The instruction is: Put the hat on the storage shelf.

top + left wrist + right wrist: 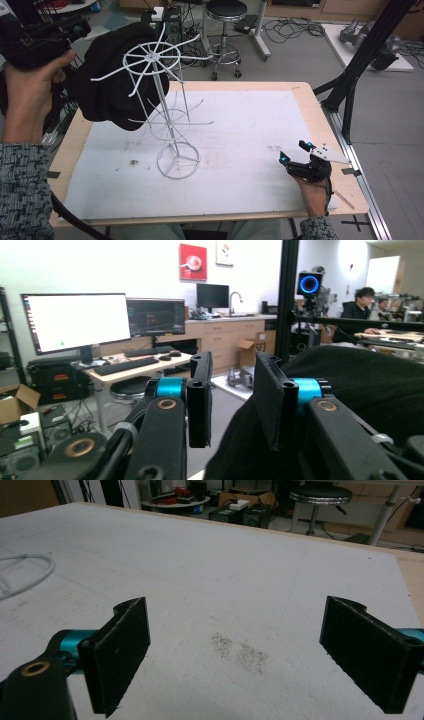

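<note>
A white wire stand (170,131) with spoke-like arms rises from a ring base on the table's white sheet (240,130). A black fabric hat (107,85) hangs on its upper left arms. My left gripper (80,29) is held high at the far left, right beside the hat. In the left gripper view its jaws (232,390) stand apart with room showing between them, and the black hat (360,390) bulges under and behind the right-hand jaw. My right gripper (295,151) rests open on the sheet at the near right, its jaws (235,650) wide apart over bare sheet.
A curve of the stand's base ring (27,570) lies far left of the right gripper. A faint dirty smudge (240,652) marks the sheet. A black frame strut (357,65) slants past the table's right corner. A stool (226,12) stands on the floor behind.
</note>
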